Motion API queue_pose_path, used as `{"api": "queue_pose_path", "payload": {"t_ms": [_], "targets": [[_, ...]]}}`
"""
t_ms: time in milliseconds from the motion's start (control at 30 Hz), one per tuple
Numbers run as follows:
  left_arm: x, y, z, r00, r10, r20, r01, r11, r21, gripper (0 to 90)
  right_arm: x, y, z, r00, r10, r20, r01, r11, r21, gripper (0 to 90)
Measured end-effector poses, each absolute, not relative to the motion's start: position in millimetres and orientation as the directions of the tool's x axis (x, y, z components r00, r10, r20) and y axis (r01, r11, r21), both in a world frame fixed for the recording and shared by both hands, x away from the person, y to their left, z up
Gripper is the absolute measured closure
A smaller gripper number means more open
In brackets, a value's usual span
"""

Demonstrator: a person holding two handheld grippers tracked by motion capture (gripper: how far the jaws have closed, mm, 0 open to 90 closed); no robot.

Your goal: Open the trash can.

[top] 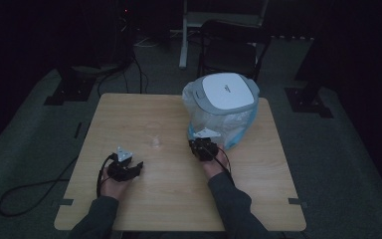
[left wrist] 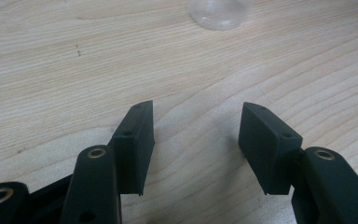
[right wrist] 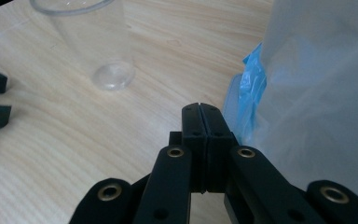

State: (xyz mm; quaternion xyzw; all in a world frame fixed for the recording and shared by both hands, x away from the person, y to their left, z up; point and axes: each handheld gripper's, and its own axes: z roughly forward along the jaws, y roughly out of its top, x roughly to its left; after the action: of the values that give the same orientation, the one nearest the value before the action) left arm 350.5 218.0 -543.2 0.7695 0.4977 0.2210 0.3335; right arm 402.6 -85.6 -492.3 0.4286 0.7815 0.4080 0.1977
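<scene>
Wooden table (top: 144, 114) carries all items. Water filter jug (top: 225, 107), translucent with white-grey lid, stands at two o'clock of the table centre. Right gripper (top: 202, 148) sits at the jug's seven o'clock, just beside its base, jaws pressed together, nothing between them. Left gripper (top: 135, 167) rests at seven o'clock, jaws apart, empty. Clear plastic cup (top: 155, 142) stands between both grippers.

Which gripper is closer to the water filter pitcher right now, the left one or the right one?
Right. The right gripper sits just at the near side of the pitcher, jaws closed, close beside its wall. The left gripper rests far off toward the table's near left, jaws open.
</scene>
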Motion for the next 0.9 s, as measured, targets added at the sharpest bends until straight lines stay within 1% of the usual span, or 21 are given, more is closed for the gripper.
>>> {"api": "queue_pose_path", "payload": {"t_ms": [367,533,667,867,900], "targets": [[350,218,-543,0.409,0.913,0.009,0.619,-0.285,0.732,46.5,419,-69,-500,-0.511,0.858,0.047,0.529,0.271,0.804,89.6],[350,218,-543,0.412,0.911,0.010,0.618,-0.288,0.731,46.4,428,-63,-502,-0.451,0.891,0.057,0.542,0.222,0.811,90.0],[351,217,-543,0.413,0.911,0.008,0.618,-0.287,0.732,46.4,431,-63,-503,-0.421,0.905,0.052,0.541,0.205,0.816,90.0],[351,217,-543,0.414,0.910,0.008,0.618,-0.287,0.732,46.4,435,-59,-505,-0.394,0.919,0.019,0.540,0.214,0.814,90.0],[350,217,-543,0.415,0.910,0.008,0.618,-0.288,0.732,46.4,437,-57,-508,-0.377,0.926,0.005,0.547,0.218,0.808,90.0]]}}
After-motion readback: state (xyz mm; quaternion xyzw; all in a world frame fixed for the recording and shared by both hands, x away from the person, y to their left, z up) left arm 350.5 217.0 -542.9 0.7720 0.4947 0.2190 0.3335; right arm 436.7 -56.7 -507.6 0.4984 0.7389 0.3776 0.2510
